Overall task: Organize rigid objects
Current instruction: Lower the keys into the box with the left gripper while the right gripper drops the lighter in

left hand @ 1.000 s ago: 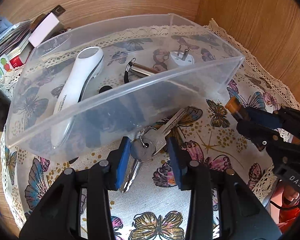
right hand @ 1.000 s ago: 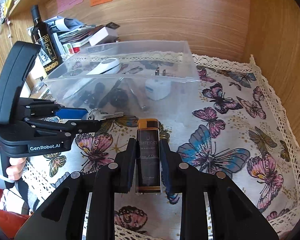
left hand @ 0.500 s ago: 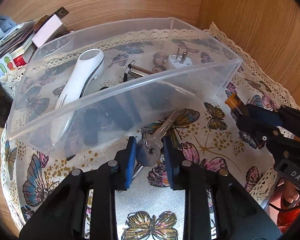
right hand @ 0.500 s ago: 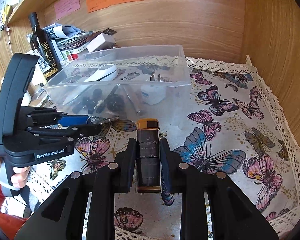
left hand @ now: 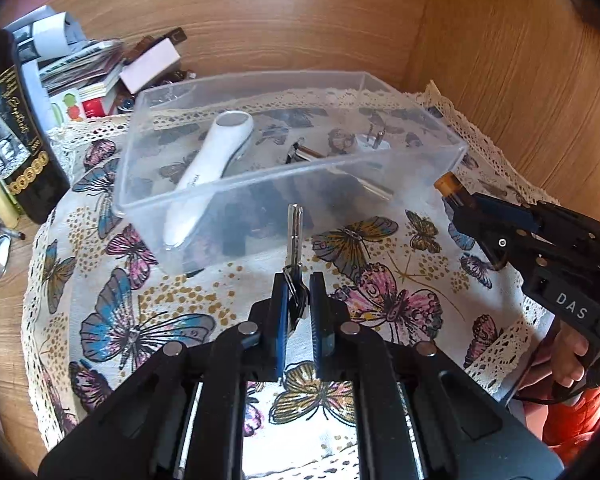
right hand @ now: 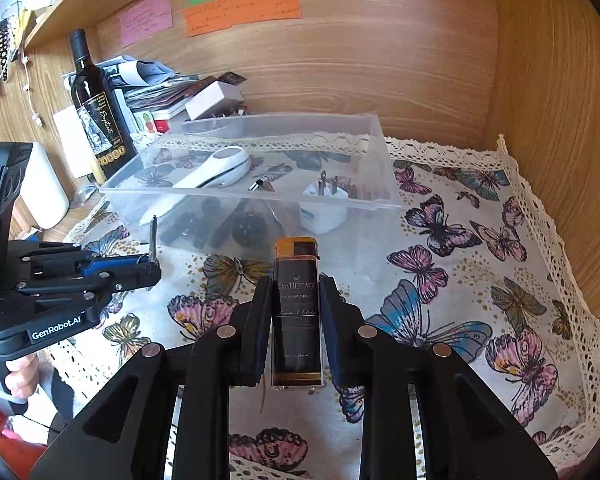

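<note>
My left gripper [left hand: 299,292] is shut on a bunch of keys [left hand: 295,236]; one silver key sticks up, lifted above the butterfly cloth in front of a clear plastic bin [left hand: 204,200]. The left gripper also shows in the right wrist view [right hand: 148,264]. My right gripper [right hand: 296,292] is shut on a black and gold box [right hand: 297,308], held above the cloth right of the bin [right hand: 380,200]. In the left wrist view the right gripper [left hand: 456,204] holds the box [left hand: 446,184]. The bin holds a white handheld device [left hand: 212,160], a white plug adapter [right hand: 324,204] and small dark items.
A dark wine bottle [right hand: 98,116] stands left of the bin, beside a stack of papers and a white box [right hand: 214,100]. Wooden walls close the back and right. A lace-edged butterfly cloth [right hand: 480,280] covers the surface.
My left gripper closed on the keys and lifted them off the cloth, pulling back from the bin. My right gripper still holds the box, almost unmoved.
</note>
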Demonstrator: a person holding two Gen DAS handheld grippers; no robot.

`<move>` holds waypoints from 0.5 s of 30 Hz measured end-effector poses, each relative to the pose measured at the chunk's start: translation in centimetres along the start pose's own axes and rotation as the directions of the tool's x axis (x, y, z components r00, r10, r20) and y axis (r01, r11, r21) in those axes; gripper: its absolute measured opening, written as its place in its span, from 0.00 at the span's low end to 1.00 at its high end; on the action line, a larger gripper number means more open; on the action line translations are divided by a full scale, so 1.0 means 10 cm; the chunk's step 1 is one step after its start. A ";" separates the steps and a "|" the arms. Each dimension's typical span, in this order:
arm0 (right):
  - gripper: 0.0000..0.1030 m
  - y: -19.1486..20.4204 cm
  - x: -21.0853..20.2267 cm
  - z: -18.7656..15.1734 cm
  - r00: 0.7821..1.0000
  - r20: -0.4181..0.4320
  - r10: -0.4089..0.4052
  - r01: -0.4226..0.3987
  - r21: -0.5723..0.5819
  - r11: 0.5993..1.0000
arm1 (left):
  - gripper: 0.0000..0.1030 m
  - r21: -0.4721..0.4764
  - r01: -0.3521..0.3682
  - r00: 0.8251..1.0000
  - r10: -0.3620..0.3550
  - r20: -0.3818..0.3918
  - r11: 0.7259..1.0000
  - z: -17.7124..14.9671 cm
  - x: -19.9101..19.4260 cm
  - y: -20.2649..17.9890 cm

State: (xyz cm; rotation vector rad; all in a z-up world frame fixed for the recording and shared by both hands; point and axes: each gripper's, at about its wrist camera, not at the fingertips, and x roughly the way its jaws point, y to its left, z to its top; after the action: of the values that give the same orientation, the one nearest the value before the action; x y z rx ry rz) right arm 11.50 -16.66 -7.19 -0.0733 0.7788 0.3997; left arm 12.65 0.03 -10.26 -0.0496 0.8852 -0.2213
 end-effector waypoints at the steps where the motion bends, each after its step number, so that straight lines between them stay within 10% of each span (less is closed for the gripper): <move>1: 0.21 0.01 -0.01 0.03 1.000 0.007 -0.001 0.001 -0.005 1.000 | 0.09 -0.007 0.001 1.000 -0.001 0.011 1.000 0.01 -0.04 0.02; 15: 0.21 0.12 -0.12 0.52 0.992 0.127 0.008 0.001 -0.064 0.998 | 0.09 -0.022 -0.026 0.974 0.030 0.226 0.999 0.44 -0.62 0.18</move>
State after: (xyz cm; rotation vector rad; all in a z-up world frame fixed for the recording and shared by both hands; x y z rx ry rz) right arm 13.75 -14.83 -2.49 -0.1056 0.6407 0.4287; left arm 12.56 2.86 -3.04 -0.0782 0.6600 -0.1774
